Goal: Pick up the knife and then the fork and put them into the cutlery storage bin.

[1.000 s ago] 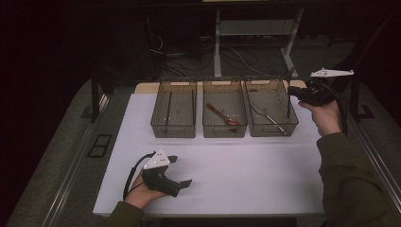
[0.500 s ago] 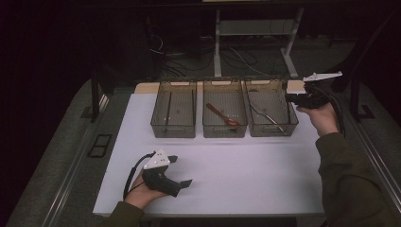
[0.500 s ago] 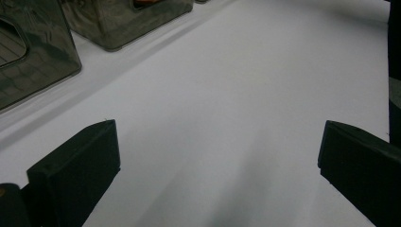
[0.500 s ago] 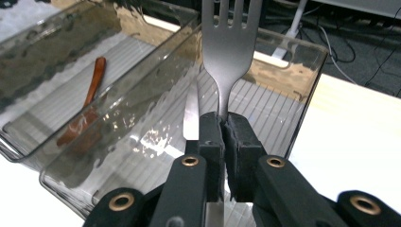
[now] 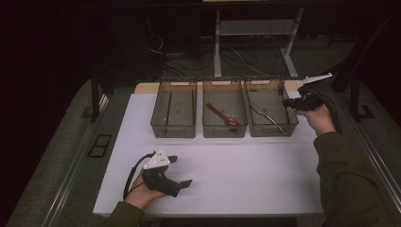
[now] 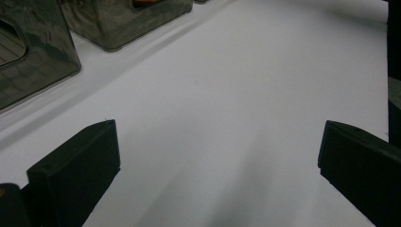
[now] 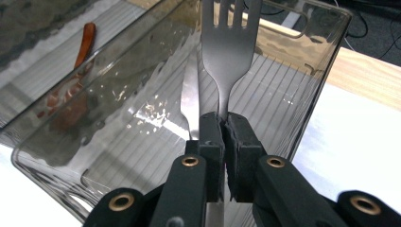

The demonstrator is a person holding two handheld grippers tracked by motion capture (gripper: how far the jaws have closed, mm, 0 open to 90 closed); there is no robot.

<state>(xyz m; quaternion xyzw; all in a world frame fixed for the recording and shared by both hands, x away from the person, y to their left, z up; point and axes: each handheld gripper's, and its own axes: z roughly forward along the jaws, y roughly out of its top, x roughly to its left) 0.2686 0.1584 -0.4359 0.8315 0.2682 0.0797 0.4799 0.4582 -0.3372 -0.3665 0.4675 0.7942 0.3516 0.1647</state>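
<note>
1. Fork (image 7: 230, 45): a metal one, pinched at its neck by the right gripper (image 7: 223, 124), tines pointing away from the jaws and standing over the far end of a clear bin (image 7: 302, 94). Both black jaws are pressed tight on the handle, one to each side.
2. To the far left of that gripper, low on the white table (image 5: 246, 175), the left gripper (image 5: 183, 171) rests in the person's left hand (image 5: 142, 191), well apart from the bins. In the left gripper view its jaws are spread wide with nothing between them, bare white tabletop running ahead of them.
3. Ahead and to the left of the left gripper, the left bin (image 5: 173, 109) sits at the back of the table; something thin and dark lies in it, too small to identify.
4. Next along, the middle bin (image 5: 224, 112) holds a red-brown spoon (image 5: 222, 114) lying on a slant. In the right gripper view this spoon (image 7: 75, 80) shows through the clear walls, to the left of the closed jaws.
5. The right bin (image 5: 270, 111) stands just beside the right gripper (image 5: 286, 102), on the gripper's left in the high view. Thin metal cutlery (image 5: 267, 116) lies on its floor.
6. In the right gripper view a second metal piece (image 7: 191, 101), seemingly a knife blade, lies in the bin just left of the held fork.
7. At the right, the person's right hand (image 5: 318, 118) holds the gripper raised near the bin's outer rim, its grey plate (image 5: 314, 79) tilted on top.
</note>
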